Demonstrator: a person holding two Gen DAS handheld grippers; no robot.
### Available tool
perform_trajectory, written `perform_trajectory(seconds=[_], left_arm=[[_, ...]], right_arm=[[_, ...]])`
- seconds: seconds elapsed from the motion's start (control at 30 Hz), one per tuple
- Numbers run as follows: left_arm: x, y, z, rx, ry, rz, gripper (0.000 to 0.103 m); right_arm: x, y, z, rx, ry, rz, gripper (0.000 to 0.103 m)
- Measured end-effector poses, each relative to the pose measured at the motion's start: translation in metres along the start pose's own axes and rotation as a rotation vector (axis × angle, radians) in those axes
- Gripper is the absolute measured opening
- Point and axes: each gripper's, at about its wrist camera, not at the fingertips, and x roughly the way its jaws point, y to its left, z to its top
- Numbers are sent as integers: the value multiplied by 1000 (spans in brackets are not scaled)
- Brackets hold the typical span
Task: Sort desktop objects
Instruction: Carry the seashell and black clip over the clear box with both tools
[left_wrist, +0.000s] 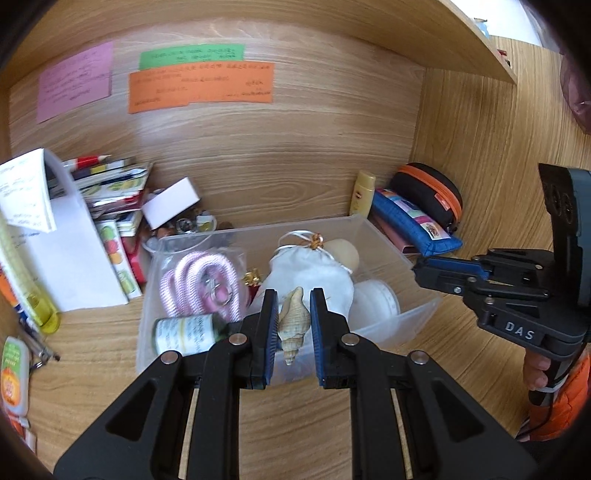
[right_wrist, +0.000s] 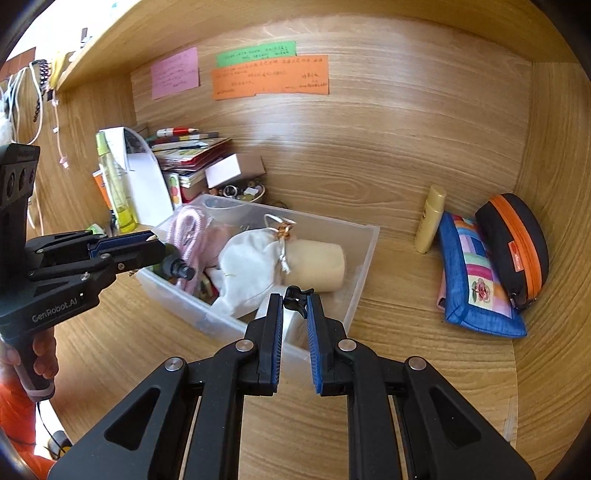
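Note:
My left gripper (left_wrist: 293, 295) is shut on a beige spiral seashell (left_wrist: 291, 325), held upright over the clear plastic bin (left_wrist: 391, 334). The bin holds a white drawstring pouch (left_wrist: 314, 273), a pink coiled cord (left_wrist: 201, 284), a small labelled bottle (left_wrist: 184, 334) and a cream cylinder (right_wrist: 317, 264). My right gripper (right_wrist: 295, 297) is shut on a small black clip (right_wrist: 295, 295), just above the bin's near right corner (right_wrist: 354, 302). The left gripper also shows in the right wrist view (right_wrist: 147, 242), over the bin's left end.
A blue patchwork pouch (right_wrist: 476, 284), a black case with orange zip (right_wrist: 513, 247) and a yellow tube (right_wrist: 430, 218) lie right of the bin. Books, papers and a small box (right_wrist: 232, 170) pile up at the back left. Sticky notes (right_wrist: 269, 79) hang on the back wall.

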Motion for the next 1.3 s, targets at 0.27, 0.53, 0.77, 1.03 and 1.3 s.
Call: perform_trajectory(seconds=[0.27, 0.53, 0.77, 1.03, 1.3], left_arm=[[33, 0, 9, 8, 37, -26, 16], [53, 5, 5, -12, 73, -35, 16], [58, 7, 3, -26, 86, -32, 16], [55, 8, 3, -17, 82, -19, 20], [38, 13, 7, -34, 37, 34, 39]], right_arm=[[34, -15, 12, 42, 53, -7, 11], [52, -21, 11, 71, 84, -5, 11], [56, -14, 13, 41, 80, -30, 11], [53, -7, 14, 18, 68, -36, 17], [39, -4, 17, 15, 29, -62, 40]])
